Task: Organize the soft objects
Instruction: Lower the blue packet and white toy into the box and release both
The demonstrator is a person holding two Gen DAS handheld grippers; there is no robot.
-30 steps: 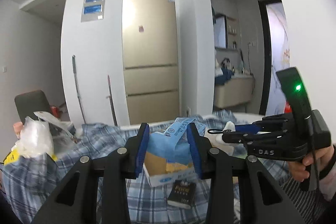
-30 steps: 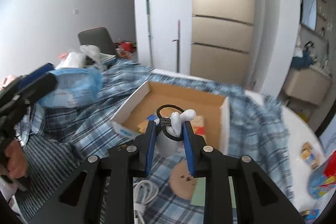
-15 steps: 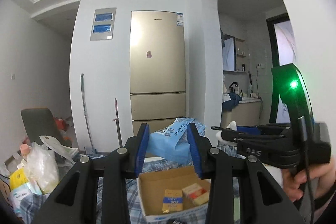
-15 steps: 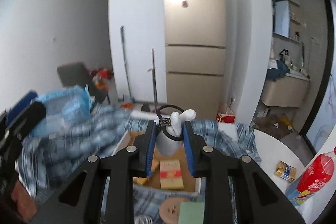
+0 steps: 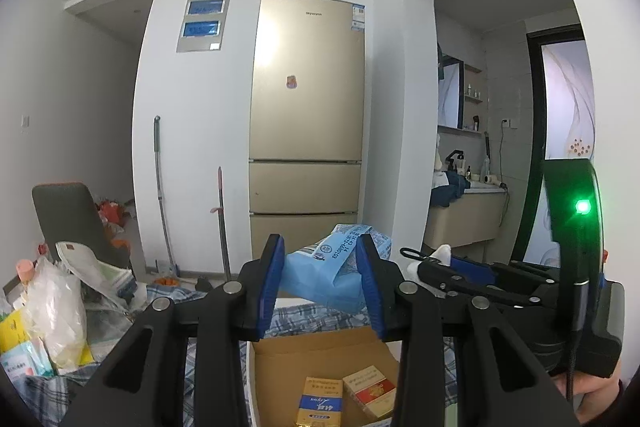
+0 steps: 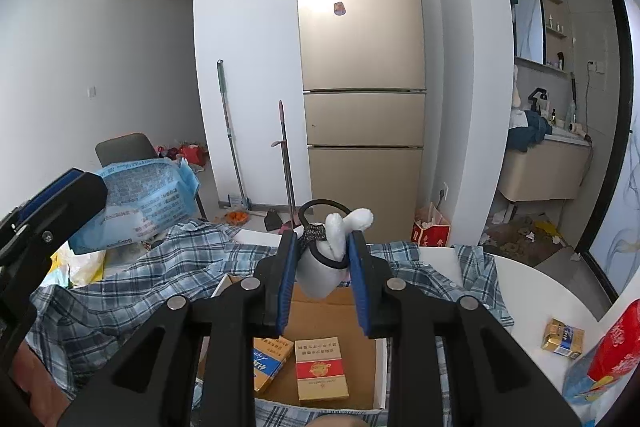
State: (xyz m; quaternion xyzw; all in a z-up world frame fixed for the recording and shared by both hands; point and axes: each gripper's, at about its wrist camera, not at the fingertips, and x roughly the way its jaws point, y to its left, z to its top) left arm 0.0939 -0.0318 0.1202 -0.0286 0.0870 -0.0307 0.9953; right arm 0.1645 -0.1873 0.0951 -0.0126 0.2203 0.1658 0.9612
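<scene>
at far left of the left wrist view, clear plastic bags (image 5: 56, 311) and packets sit heaped on a blue plaid shirt (image 5: 48, 399), with a grey chair (image 5: 72, 219) behind them. moving right, the left gripper (image 5: 320, 279) is held up in the air, its blue-padded fingers (image 5: 269, 287) clamped on a soft blue tissue pack (image 5: 328, 275) that bulges out between them. below it lies an open cardboard box (image 5: 320, 355) holding two cigarette packs, one blue and gold (image 5: 320, 403), one red and gold (image 5: 370, 397). behind stands a gold fridge (image 5: 306, 123). further right, the right gripper (image 5: 432, 263) crosses the frame sideways, a green light glowing on its handle.

from the right wrist view, the left gripper (image 6: 86, 183) enters at far left with the tissue pack (image 6: 144, 203) hanging over the plaid shirt (image 6: 132, 287). at centre the right gripper (image 6: 324, 263) is pinched on a small white plush toy (image 6: 326, 263) with two ears and a black cord loop (image 6: 320, 207), held above the cardboard box (image 6: 320, 311). to the right, on a white table (image 6: 520, 295), rest a small gold packet (image 6: 562, 339) and, at the edge, a red-labelled bottle (image 6: 608, 355).
</scene>
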